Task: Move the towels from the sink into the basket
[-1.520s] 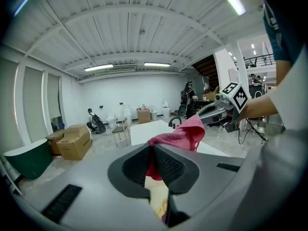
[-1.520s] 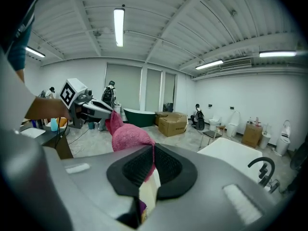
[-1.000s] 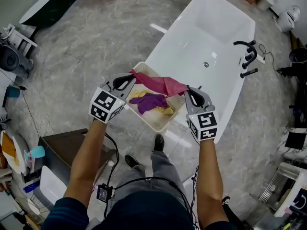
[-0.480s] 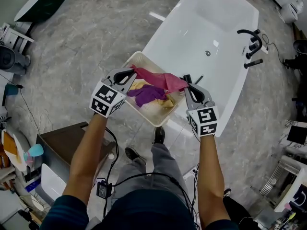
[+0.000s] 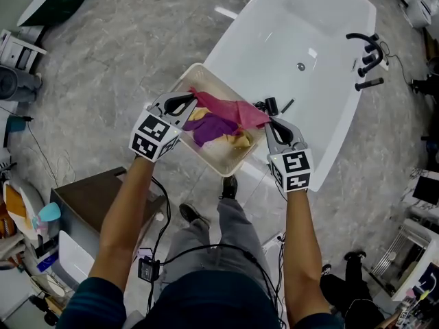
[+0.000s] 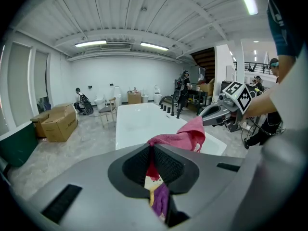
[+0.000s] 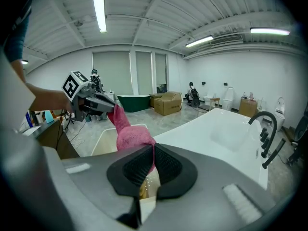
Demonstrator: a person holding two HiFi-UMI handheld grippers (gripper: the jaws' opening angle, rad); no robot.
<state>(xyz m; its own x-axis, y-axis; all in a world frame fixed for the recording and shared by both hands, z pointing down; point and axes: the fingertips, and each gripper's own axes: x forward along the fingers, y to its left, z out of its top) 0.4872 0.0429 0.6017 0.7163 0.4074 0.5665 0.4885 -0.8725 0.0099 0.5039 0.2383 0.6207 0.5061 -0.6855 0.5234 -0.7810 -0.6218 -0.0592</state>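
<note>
Head view, left to right, with the basket (image 5: 221, 160) as landmark. The left gripper (image 5: 192, 100) sits over the basket's left rim, its jaws nearly closed and pinching one end of the pink towel (image 5: 230, 110); the left gripper view shows the cloth caught between the ribbed pads. The pink towel stretches across and above the basket, from its left rim to its right corner. Beneath it, inside the basket, lie a purple towel (image 5: 214, 127) and a yellow towel (image 5: 238, 141), touching each other. The right gripper (image 5: 269, 122) sits at the basket's right corner, its jaws likewise nearly closed on the towel's other end. The white tub (image 5: 302, 33) stands just beyond the basket on its right side, with no towel in it.
</note>
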